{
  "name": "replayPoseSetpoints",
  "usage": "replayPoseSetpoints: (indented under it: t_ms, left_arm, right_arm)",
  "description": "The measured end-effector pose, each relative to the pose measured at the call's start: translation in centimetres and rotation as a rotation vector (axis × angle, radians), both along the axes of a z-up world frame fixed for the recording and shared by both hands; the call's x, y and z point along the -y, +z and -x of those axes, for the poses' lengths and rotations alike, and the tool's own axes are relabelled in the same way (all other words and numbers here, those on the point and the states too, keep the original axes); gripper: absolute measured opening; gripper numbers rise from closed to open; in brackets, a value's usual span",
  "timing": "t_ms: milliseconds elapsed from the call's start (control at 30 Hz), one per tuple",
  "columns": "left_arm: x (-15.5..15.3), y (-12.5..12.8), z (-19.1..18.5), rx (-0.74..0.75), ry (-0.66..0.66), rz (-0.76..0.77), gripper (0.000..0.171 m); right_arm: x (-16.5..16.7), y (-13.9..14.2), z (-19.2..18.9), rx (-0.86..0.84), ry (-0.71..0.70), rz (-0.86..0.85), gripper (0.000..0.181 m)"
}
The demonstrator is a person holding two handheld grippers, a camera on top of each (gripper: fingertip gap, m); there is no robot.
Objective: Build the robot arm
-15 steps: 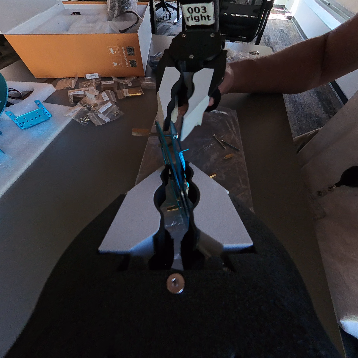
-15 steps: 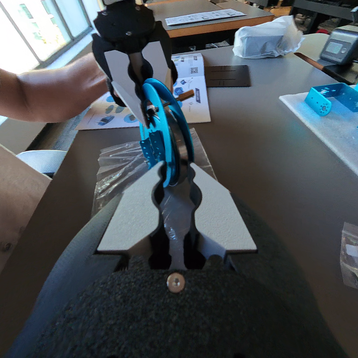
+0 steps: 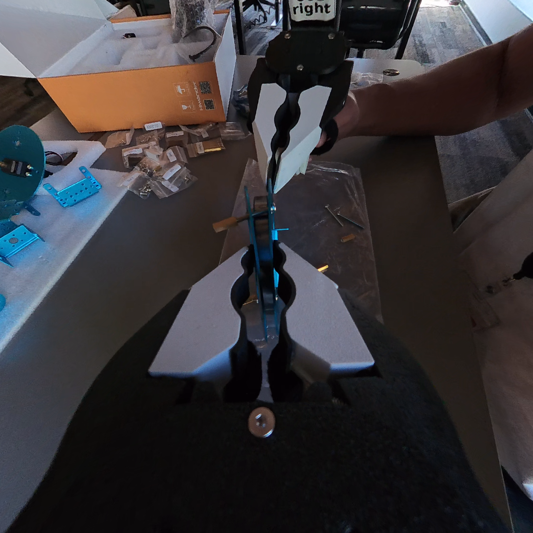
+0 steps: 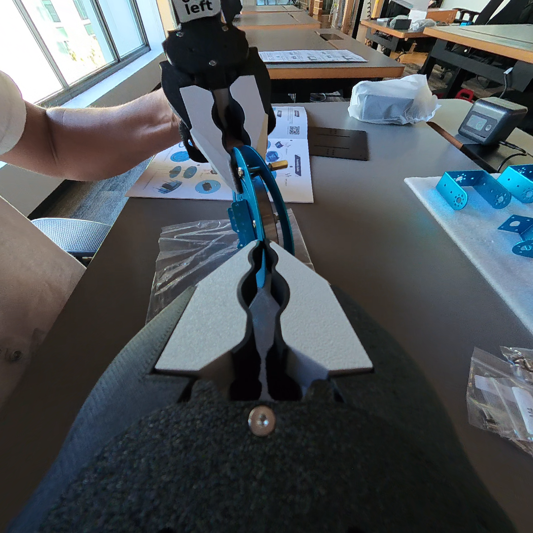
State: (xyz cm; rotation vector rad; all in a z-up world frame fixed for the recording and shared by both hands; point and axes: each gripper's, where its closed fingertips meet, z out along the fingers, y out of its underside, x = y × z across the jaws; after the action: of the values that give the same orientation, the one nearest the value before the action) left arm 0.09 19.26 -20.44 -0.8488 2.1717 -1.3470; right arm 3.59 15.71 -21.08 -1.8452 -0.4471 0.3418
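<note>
Both grippers have drawn nearer together; the left gripper [image 3: 264, 253] and right gripper [image 4: 264, 245] each clamp their jaws on the round blue metal disc assembly [image 4: 253, 207] above the grey desk [image 4: 375, 259].

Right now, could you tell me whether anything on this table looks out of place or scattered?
Yes, slightly: a few dark long screws and small brass standoffs lie loose on the clear plastic sheet, outside any bag, beneath the round blue metal plate assembly that both grippers clamp edge-on.
</note>
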Motion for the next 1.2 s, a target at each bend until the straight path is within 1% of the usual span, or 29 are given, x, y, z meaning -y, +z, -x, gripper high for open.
replayPoseSetpoints:
  t_ms: [167, 333, 367, 433, 467, 533, 567, 633, 700, 867, 900, 933, 1000, 1067, 1133, 1200]
  left_arm:
    - [-0.1, 0.5, -0.5, 0.033, 0.019, 0.022, 0.012]
    - [-0.2, 0.0, -0.8, 0.025, 0.028, 0.051, 0.012]
    - [-0.1, 0.0, -0.8, 0.021, 0.028, 0.069, 0.012]
    - [-0.1, 0.0, -0.9, 0.019, 0.030, 0.101, 0.012]
    - [-0.1, -0.1, -1.0, 0.018, 0.030, 0.115, 0.012]
    - [0.2, 0.0, -1.1, 0.014, 0.023, 0.139, 0.012]
    - [0.3, -0.1, -1.1, 0.013, 0.018, 0.147, 0.012]
    - [0.5, -0.2, -1.3, 0.010, 0.018, 0.146, 0.012]
    - [0.4, -0.3, -1.3, 0.007, 0.018, 0.146, 0.012]
    - [0.0, -0.4, -1.0, 0.026, 0.012, 0.122, 0.012]
    - [-0.2, -0.5, -1.0, 0.034, 0.017, 0.105, 0.013]
    - [-0.5, -0.6, -1.0, 0.036, 0.026, 0.083, 0.013]
    - [-1.4, -0.9, -1.1, 0.025, 0.057, 0.054, 0.014]
    - [-1.5, -1.0, -0.8, 0.015, 0.045, 0.052, 0.014]
    - [-1.4, -1.0, -0.6, 0.016, 0.033, 0.051, 0.014]
    - [-1.4, -1.0, -0.5, 0.022, 0.036, 0.049, 0.013]
  right_arm:
    - [-0.2, -0.1, -0.5, 0.003, -0.015, -0.036, 0.000]
    - [-0.2, -0.9, -0.7, 0.043, -0.020, -0.052, 0.001]
    - [-0.2, -0.8, -0.8, 0.042, -0.017, -0.063, 0.005]
    - [-0.2, -0.4, -0.8, 0.008, -0.003, -0.073, 0.019]
    - [-0.2, -0.5, -0.7, -0.016, 0.003, -0.055, 0.024]
    - [-0.4, -1.1, -0.6, -0.036, 0.000, -0.002, 0.028]
    - [-0.6, -1.5, -0.6, -0.031, -0.008, 0.016, 0.027]
    - [-0.8, -2.0, -0.7, -0.006, -0.019, 0.026, 0.012]
    - [-0.9, -1.9, -0.9, -0.001, -0.030, 0.016, 0.012]
    - [-0.8, -1.9, -0.8, -0.056, -0.019, 0.039, 0.011]
    - [-0.8, -1.9, -0.9, -0.053, -0.026, 0.039, 0.009]
    - [-0.7, -1.9, -0.9, -0.052, -0.022, 0.043, 0.003]
    - [-0.7, -2.0, -1.2, -0.064, -0.033, 0.050, 0.002]
    - [-0.8, -2.0, -1.2, -0.077, -0.035, 0.046, 0.002]
    - [-0.9, -2.2, -1.0, -0.094, -0.023, 0.062, 0.008]
    - [-1.0, -2.6, -0.8, -0.118, -0.020, 0.089, 0.010]
